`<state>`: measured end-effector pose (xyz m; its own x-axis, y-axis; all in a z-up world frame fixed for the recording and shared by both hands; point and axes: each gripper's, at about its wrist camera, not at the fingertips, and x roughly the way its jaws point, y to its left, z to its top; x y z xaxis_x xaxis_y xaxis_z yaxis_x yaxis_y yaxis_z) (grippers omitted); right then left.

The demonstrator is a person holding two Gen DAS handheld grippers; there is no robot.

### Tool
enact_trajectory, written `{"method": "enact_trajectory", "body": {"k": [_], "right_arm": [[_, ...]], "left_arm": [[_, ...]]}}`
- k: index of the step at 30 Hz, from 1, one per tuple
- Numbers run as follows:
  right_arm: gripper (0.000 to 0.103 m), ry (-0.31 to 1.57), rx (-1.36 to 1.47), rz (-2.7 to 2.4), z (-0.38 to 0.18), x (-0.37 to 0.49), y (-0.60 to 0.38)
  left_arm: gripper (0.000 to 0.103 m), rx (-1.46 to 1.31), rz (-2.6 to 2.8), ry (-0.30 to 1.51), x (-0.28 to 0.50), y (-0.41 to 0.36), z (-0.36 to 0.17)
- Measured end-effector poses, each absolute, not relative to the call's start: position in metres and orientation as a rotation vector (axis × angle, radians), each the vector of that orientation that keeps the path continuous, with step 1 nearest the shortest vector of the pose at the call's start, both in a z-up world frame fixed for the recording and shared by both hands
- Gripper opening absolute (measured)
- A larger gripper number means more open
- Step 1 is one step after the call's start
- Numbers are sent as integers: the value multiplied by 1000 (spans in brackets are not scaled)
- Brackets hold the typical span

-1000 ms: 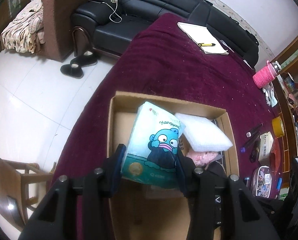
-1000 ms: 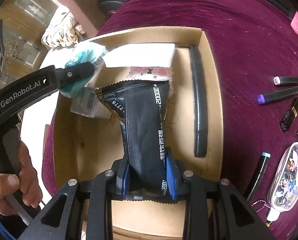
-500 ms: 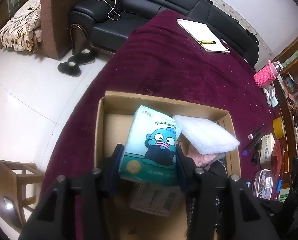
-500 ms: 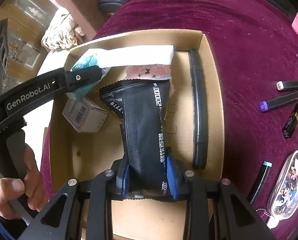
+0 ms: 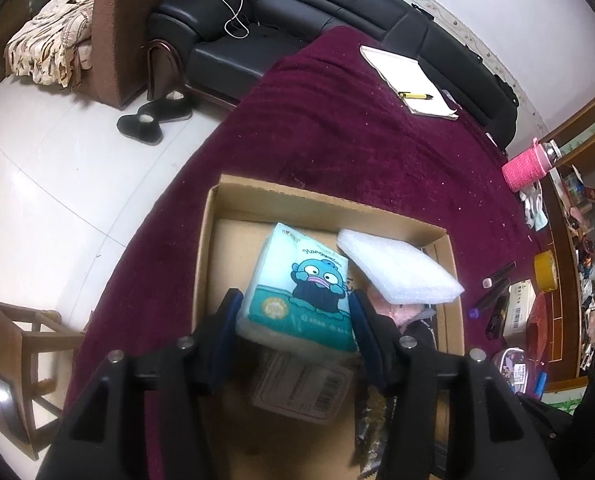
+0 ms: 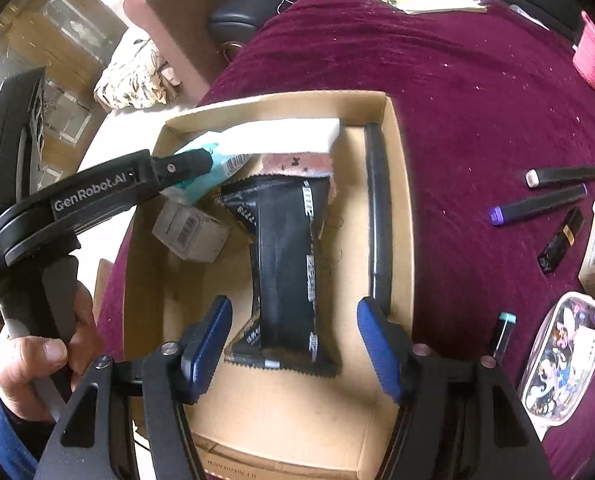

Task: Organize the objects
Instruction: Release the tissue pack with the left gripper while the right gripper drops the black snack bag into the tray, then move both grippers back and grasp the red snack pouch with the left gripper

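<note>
The cardboard box (image 6: 397, 184) at frame centre holds a black foil pouch (image 6: 285, 264), a small barcoded carton (image 6: 191, 232), a white foam block (image 6: 281, 140) and a black bar (image 6: 377, 216) along its right wall; my right claw (image 6: 297, 344) is opening, its blue pads clear of the pouch lying flat between them; my left claw (image 5: 295, 328) is opening, pads still touching the teal tissue pack (image 5: 301, 292), which is printed with a blue cartoon fish and sits tilted over the carton.
</note>
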<state>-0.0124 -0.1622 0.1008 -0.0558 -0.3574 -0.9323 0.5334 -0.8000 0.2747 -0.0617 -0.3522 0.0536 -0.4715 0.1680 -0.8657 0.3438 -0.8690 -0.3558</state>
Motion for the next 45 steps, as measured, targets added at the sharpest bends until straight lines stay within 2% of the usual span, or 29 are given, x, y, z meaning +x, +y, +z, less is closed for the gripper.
{"method": "enact_trajectory", "body": {"k": [7, 14, 19, 24, 31, 38, 45], "right_arm": [[70, 140, 1631, -1905, 110, -11, -144], [70, -4, 1635, -1958, 130, -16, -82], [70, -158, 1651, -2040, 141, -24, -9], [70, -327, 1702, -2152, 140, -31, 79], [70, -563, 1826, -2220, 114, -30, 180], [70, -615, 1854, -2256, 110, -18, 225], [70, -666, 1880, -2291, 104, -5, 263]], "left_arm": [[54, 1524, -2502, 769, -49, -348, 65], [55, 1503, -2557, 750, -41, -325, 86], [70, 1558, -2684, 646, -46, -278, 105], [75, 1649, -2812, 517, -59, -212, 115], [81, 1864, -2960, 175, -79, -100, 113], [84, 2038, -3030, -282, -102, -2, 107], [84, 2102, -2949, -526, -142, 49, 91]]}}
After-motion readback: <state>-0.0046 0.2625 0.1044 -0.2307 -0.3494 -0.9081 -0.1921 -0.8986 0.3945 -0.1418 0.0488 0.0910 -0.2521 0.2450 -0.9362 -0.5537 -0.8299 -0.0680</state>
